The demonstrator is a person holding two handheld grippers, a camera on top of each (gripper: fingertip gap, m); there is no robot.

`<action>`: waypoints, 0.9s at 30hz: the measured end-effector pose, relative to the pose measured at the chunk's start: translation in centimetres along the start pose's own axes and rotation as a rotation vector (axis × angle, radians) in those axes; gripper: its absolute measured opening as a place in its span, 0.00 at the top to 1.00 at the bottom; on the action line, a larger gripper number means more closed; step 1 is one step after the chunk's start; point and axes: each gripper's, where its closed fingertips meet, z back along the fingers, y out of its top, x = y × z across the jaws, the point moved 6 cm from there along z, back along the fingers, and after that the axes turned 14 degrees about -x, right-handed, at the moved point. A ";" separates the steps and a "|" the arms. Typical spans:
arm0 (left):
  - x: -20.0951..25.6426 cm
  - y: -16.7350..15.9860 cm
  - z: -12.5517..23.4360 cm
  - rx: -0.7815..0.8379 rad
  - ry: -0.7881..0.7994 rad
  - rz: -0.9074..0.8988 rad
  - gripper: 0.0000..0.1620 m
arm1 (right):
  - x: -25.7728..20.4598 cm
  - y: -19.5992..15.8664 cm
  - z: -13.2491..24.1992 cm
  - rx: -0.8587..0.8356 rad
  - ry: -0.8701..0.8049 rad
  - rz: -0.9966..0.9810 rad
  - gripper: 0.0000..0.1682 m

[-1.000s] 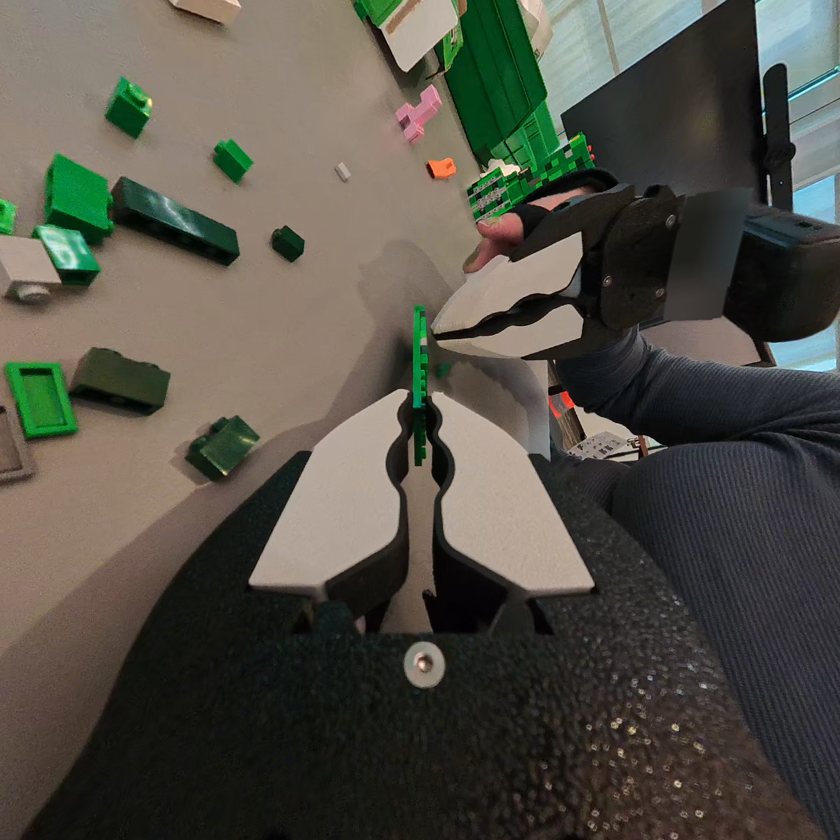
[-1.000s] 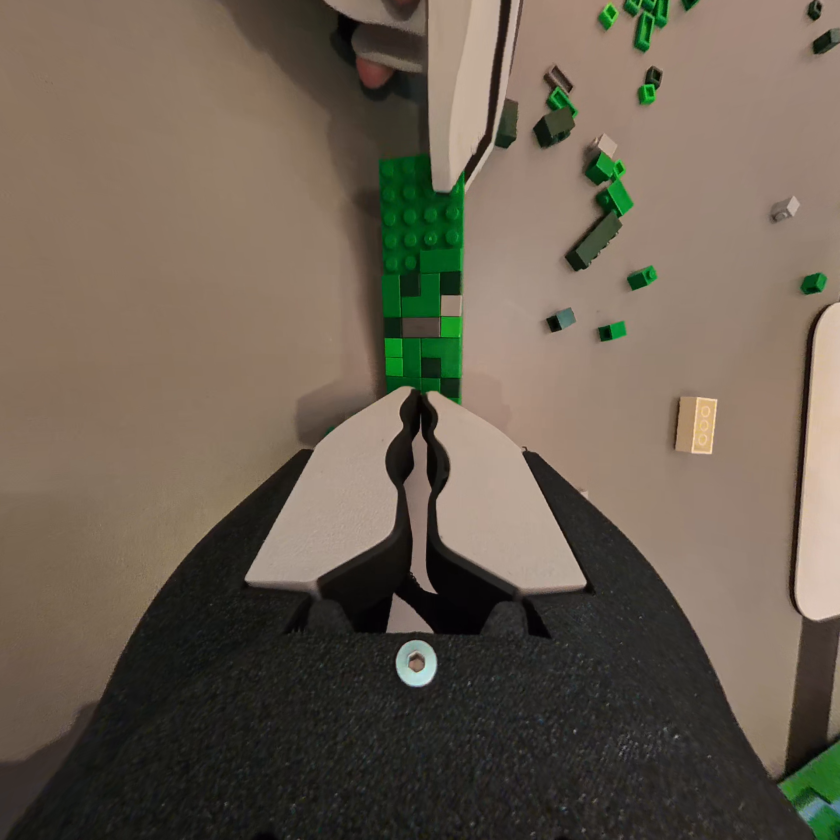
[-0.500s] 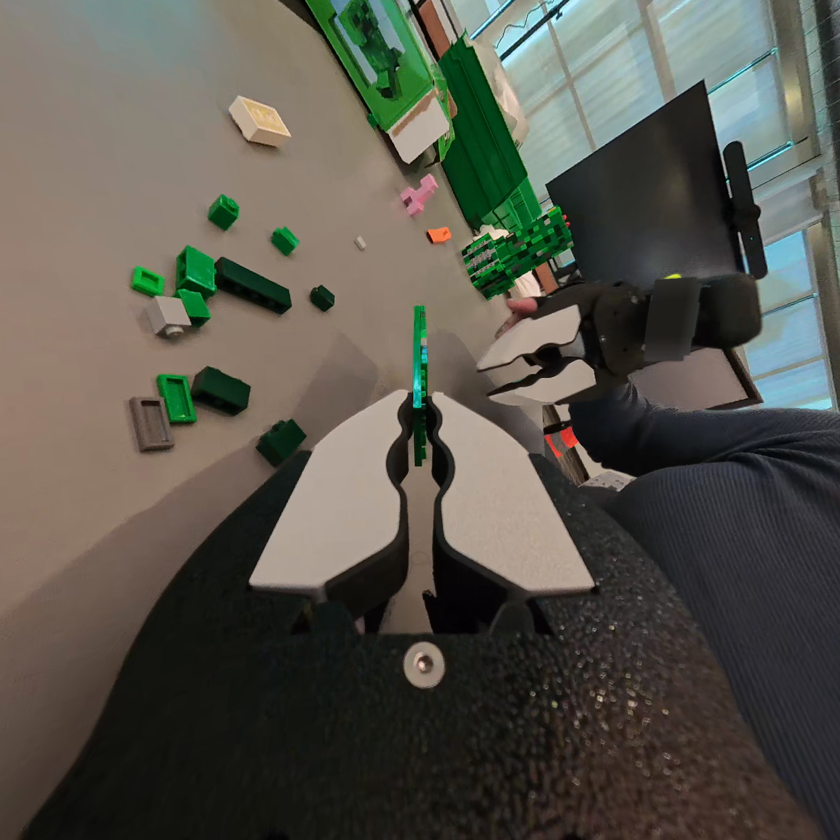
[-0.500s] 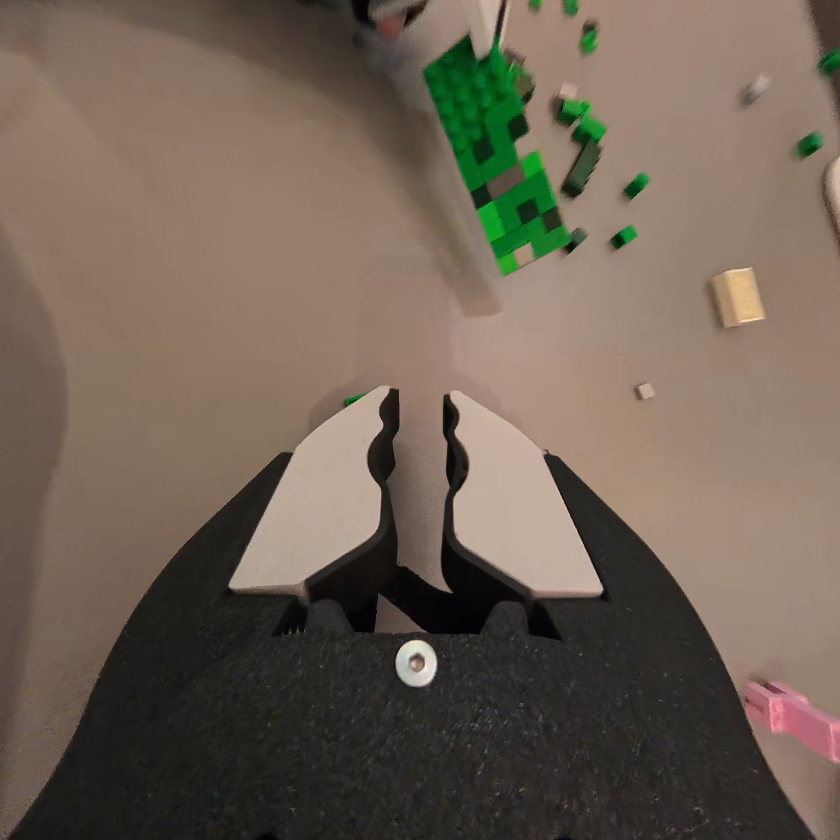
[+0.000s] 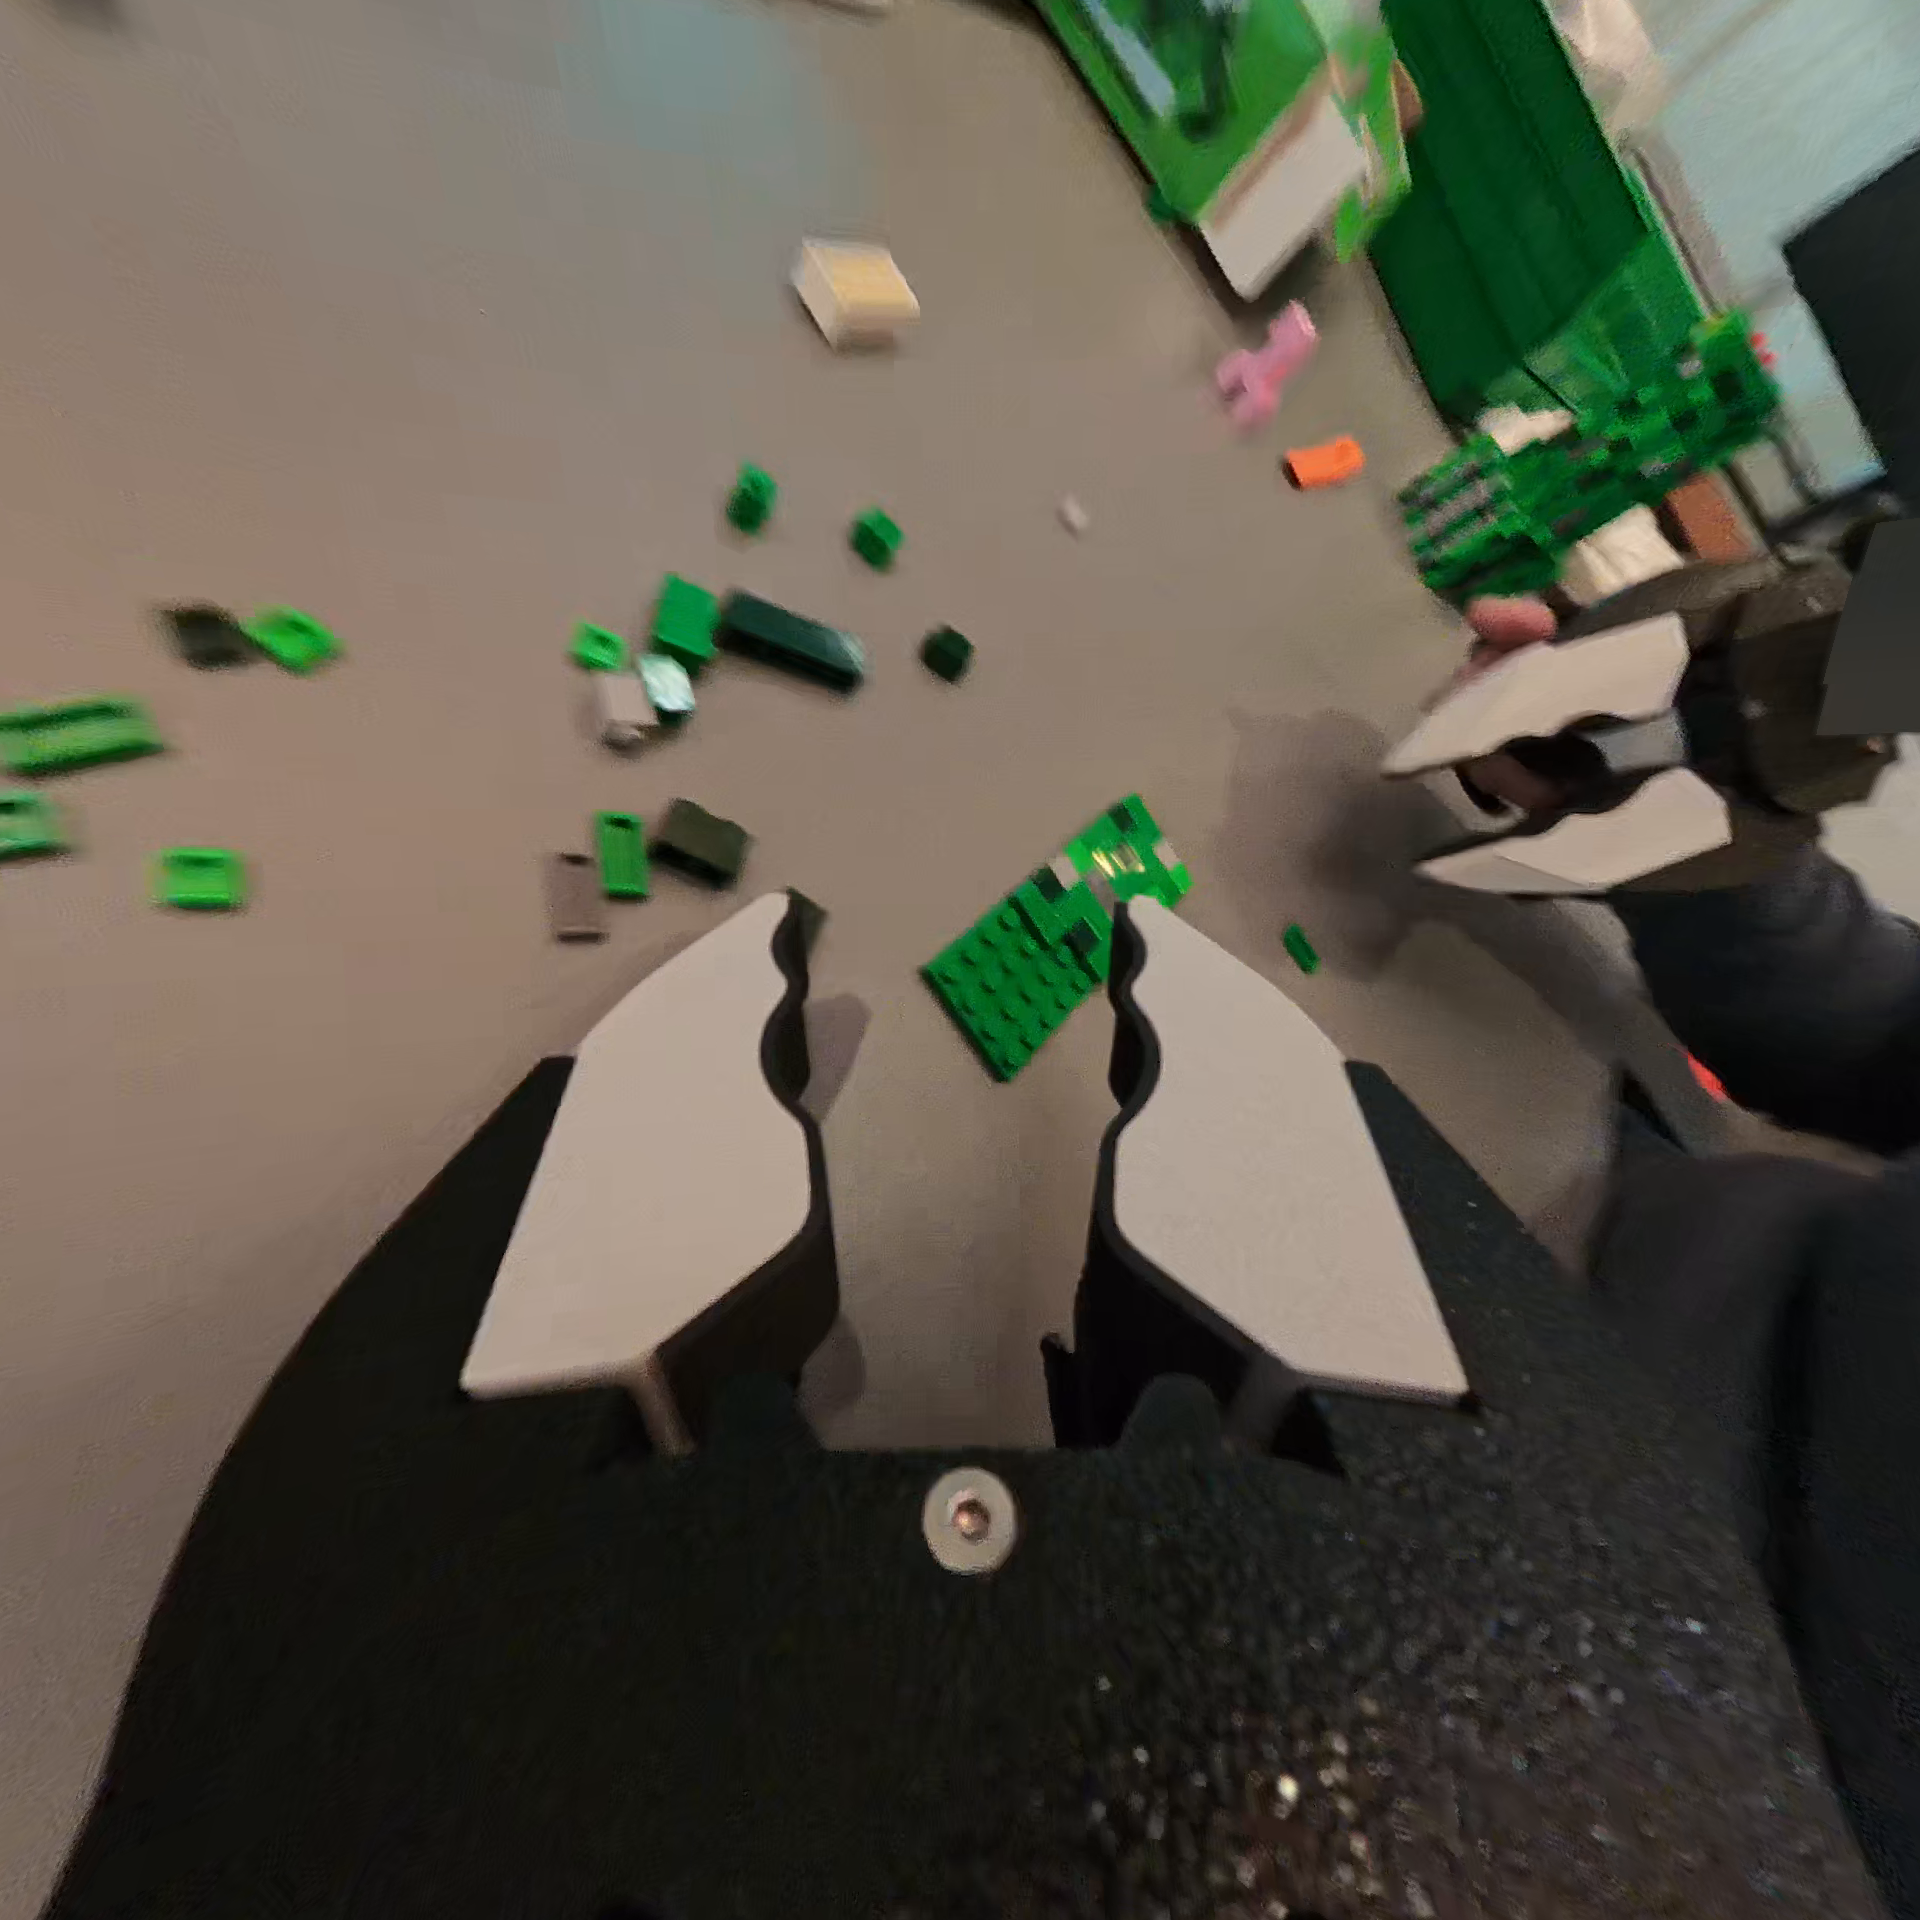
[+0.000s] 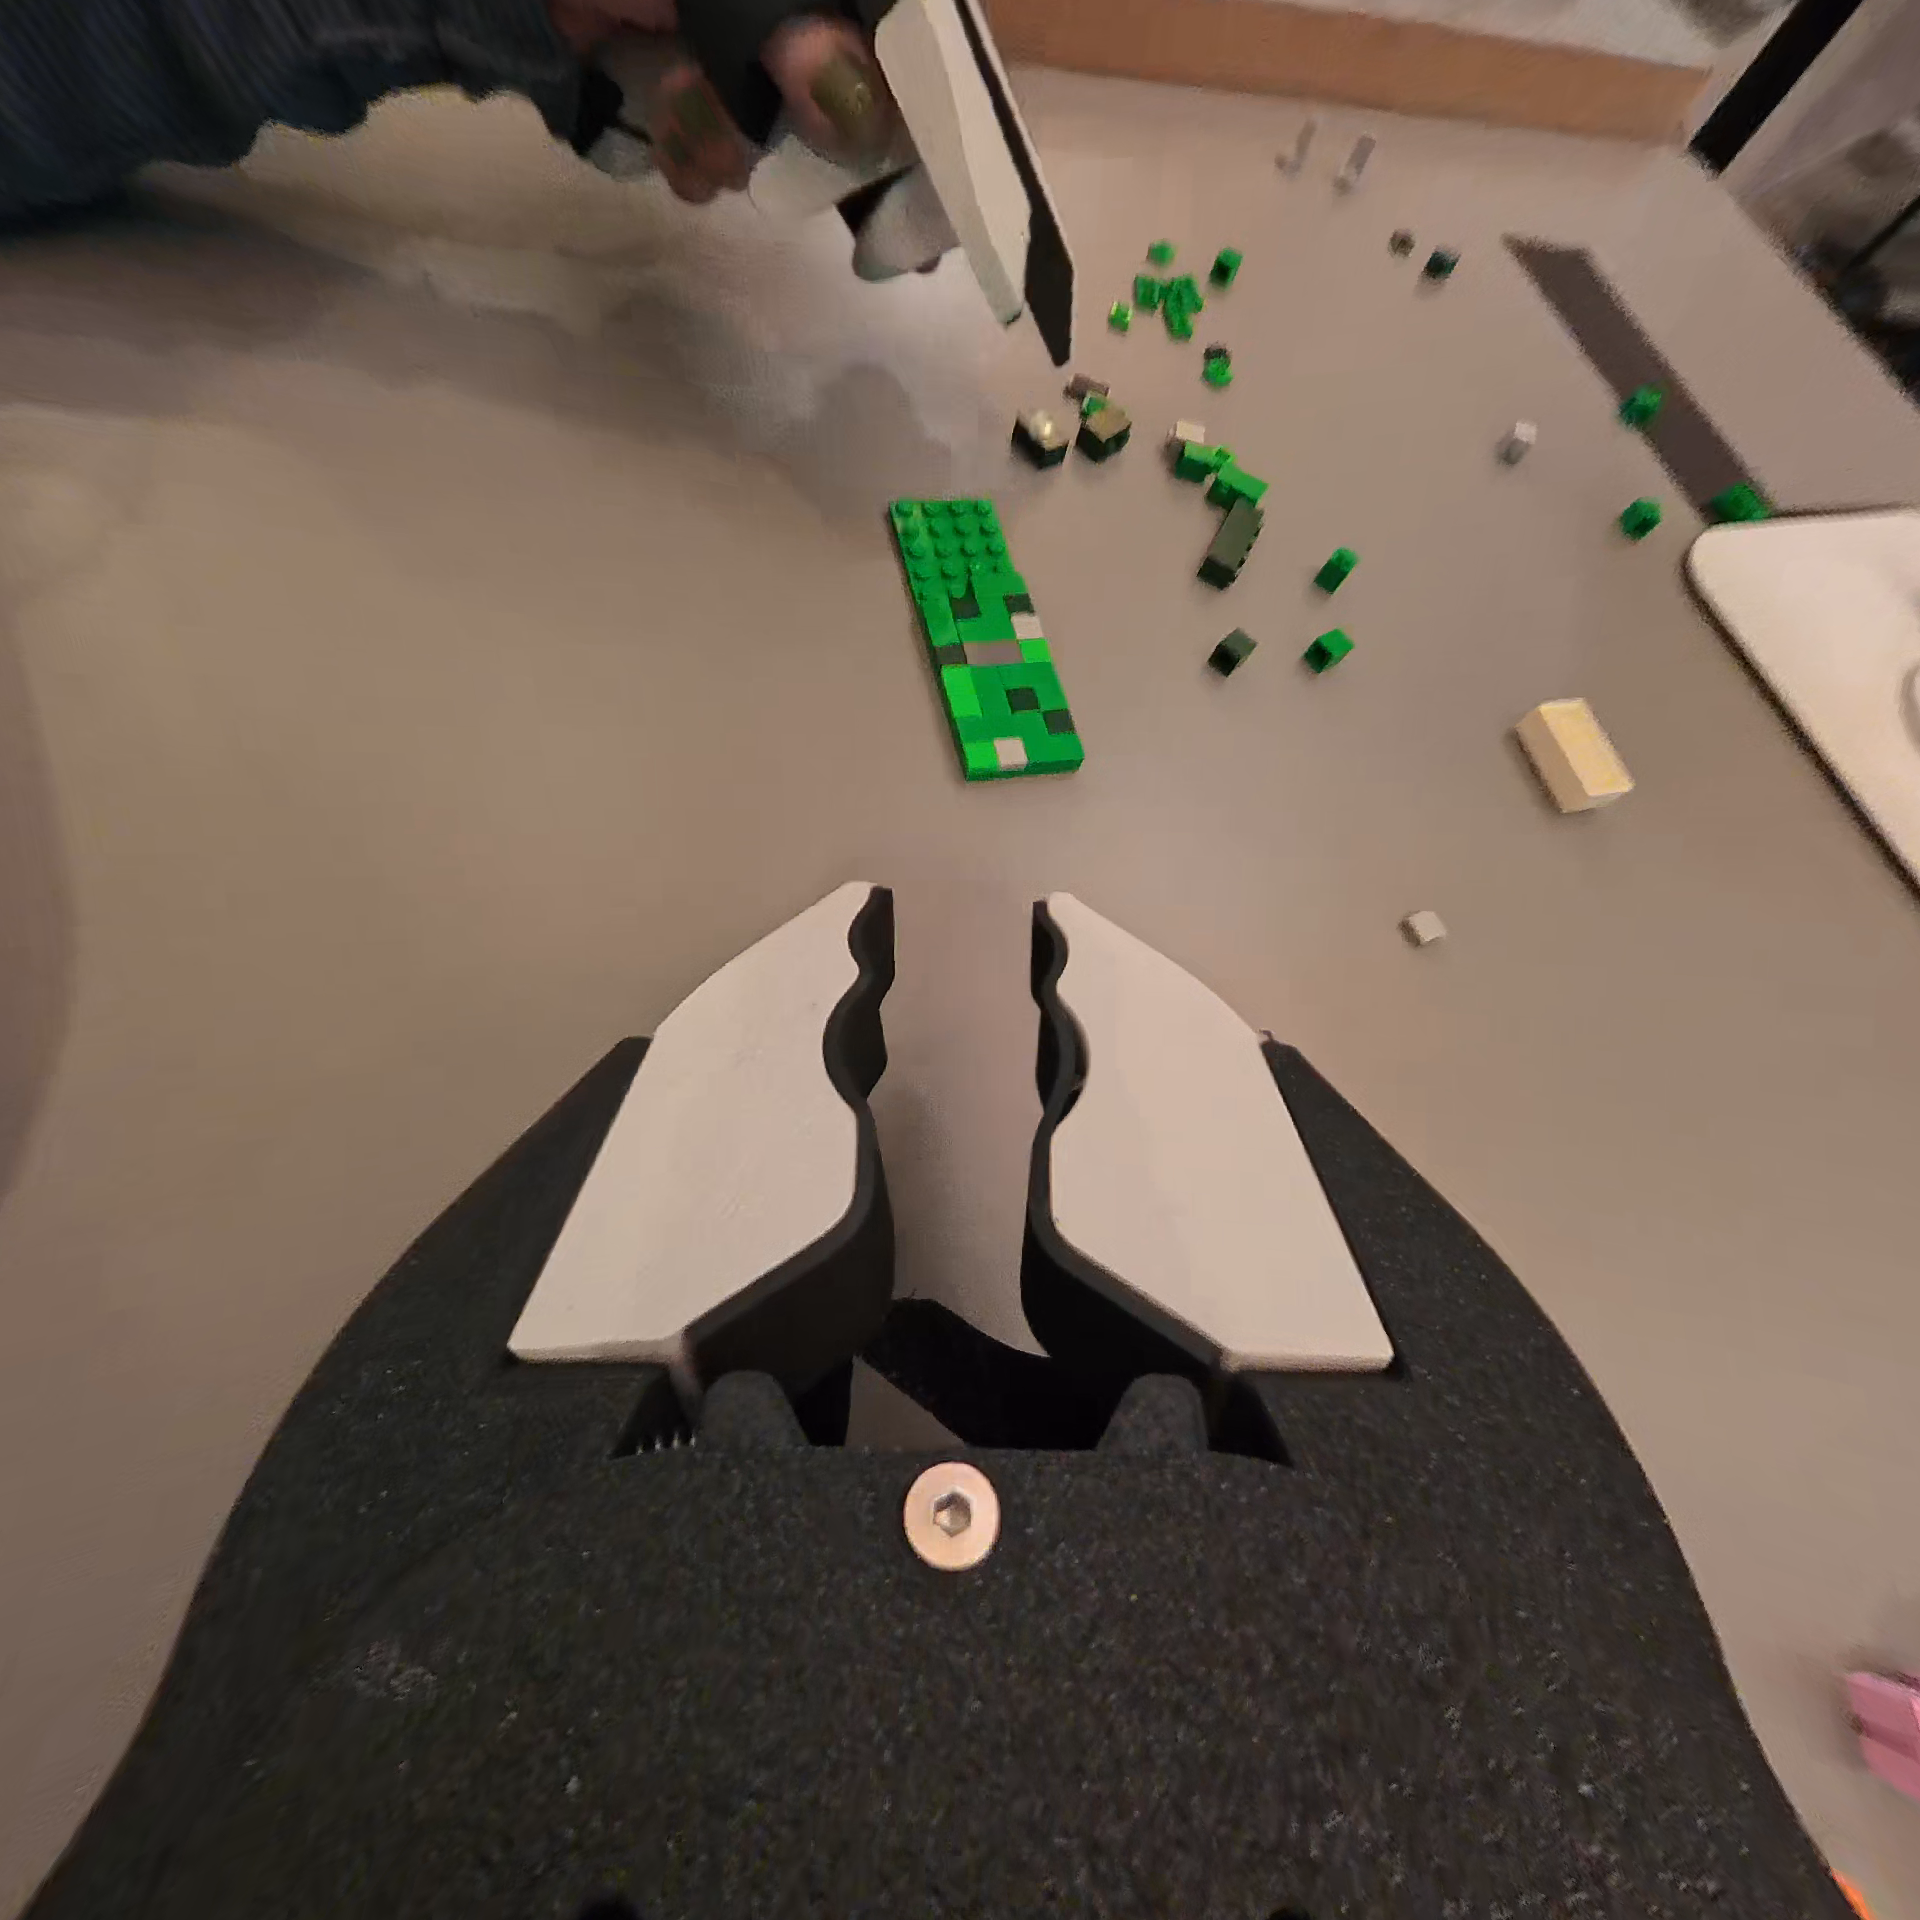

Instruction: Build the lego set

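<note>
A green studded plate [image 5: 1023, 971], partly covered with light green, dark green and grey tiles, lies flat on the grey table [image 5: 416, 312]. My left gripper [image 5: 956, 914] is open and empty, hovering just short of the plate, whose right part is hidden behind my right finger. My right gripper [image 6: 961, 899] is open and empty, a short way back from the plate's tiled end [image 6: 982, 634]. The right gripper also shows at the right edge of the left wrist view [image 5: 1403, 821], jaws slightly apart. The left gripper's fingers [image 6: 977, 177] show above the plate's far end.
Loose green, dark green and grey bricks [image 5: 727, 644] lie scattered left of the plate; they also show in the right wrist view [image 6: 1226, 499]. A cream brick [image 6: 1574, 769], a pink piece [image 5: 1262, 364], an orange piece [image 5: 1322, 462], a green box [image 5: 1195, 94] and a built green model [image 5: 1558, 468] sit further off. A white board [image 6: 1829, 644] lies at the right. One gripper's finger ends stand about 15 centimeters off the other's. Between my left fingertips and the green studded plate [image 5: 1023, 971] there is roughly 5 centimeters. My right wrist view [image 6: 957, 560] looks at it from another angle.
My left gripper opened and let go of the green plate, which went from held upright on edge to lying flat on the table. My right gripper opened and drew back from the plate.
</note>
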 end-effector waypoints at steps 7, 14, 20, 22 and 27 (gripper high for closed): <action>5.4 0.3 3.9 0.334 0.294 -0.189 0.46 | -0.3 -0.6 -0.6 -0.042 0.245 0.128 0.85; 11.8 -3.2 -0.6 0.215 0.338 -0.484 0.55 | -1.0 -0.7 -3.1 -0.103 0.359 0.267 0.86; 13.9 -5.0 -2.4 0.208 0.241 -0.371 0.63 | -1.3 -0.5 -3.9 -0.157 0.339 0.292 0.91; 13.9 -5.3 -2.5 0.233 0.202 -0.296 0.69 | -1.5 -0.5 -3.7 -0.112 0.282 0.341 0.91; 14.2 -5.3 -3.8 0.233 0.063 -0.220 0.80 | -2.2 1.0 -1.5 0.142 0.043 0.532 0.91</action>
